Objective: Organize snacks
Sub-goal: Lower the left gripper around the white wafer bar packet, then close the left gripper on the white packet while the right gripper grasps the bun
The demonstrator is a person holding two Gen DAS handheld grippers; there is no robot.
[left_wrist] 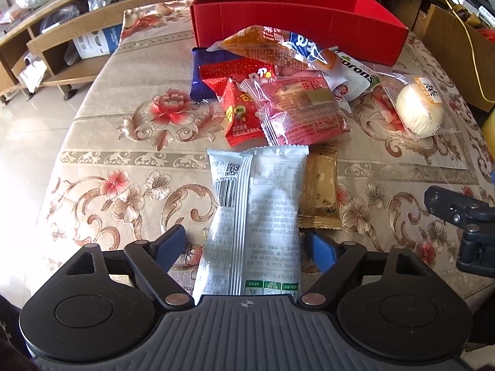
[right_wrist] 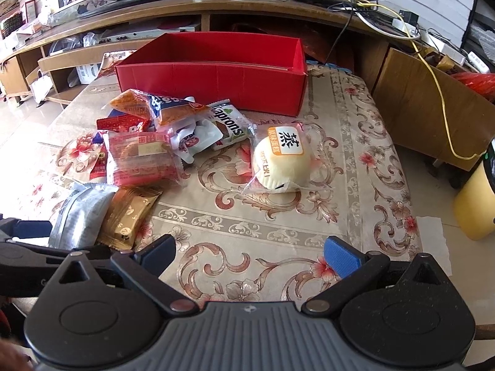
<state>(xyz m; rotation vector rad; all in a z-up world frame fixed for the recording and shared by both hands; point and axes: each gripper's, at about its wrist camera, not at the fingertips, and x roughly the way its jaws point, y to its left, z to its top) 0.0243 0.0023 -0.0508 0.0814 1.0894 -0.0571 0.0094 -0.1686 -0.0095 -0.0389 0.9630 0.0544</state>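
A white snack packet (left_wrist: 256,204) lies lengthwise on the floral tablecloth, between the fingers of my left gripper (left_wrist: 244,238). The jaws stand open, with a gap showing on each side of the packet. A gold packet (left_wrist: 320,191) lies beside it on the right. Further back sits a heap of red and orange snack packets (left_wrist: 297,108), and behind that an open red box (left_wrist: 278,21). A wrapped white bun (right_wrist: 281,164) lies apart to the right of the heap. My right gripper (right_wrist: 250,250) is open over bare cloth in front of the bun, holding nothing.
A wooden shelf unit (right_wrist: 92,49) runs behind the table, with cables on top. A cardboard box (right_wrist: 411,99) and a yellow bin (right_wrist: 476,204) stand off the table's right edge. The left gripper's arm (right_wrist: 24,235) shows at the right wrist view's left edge.
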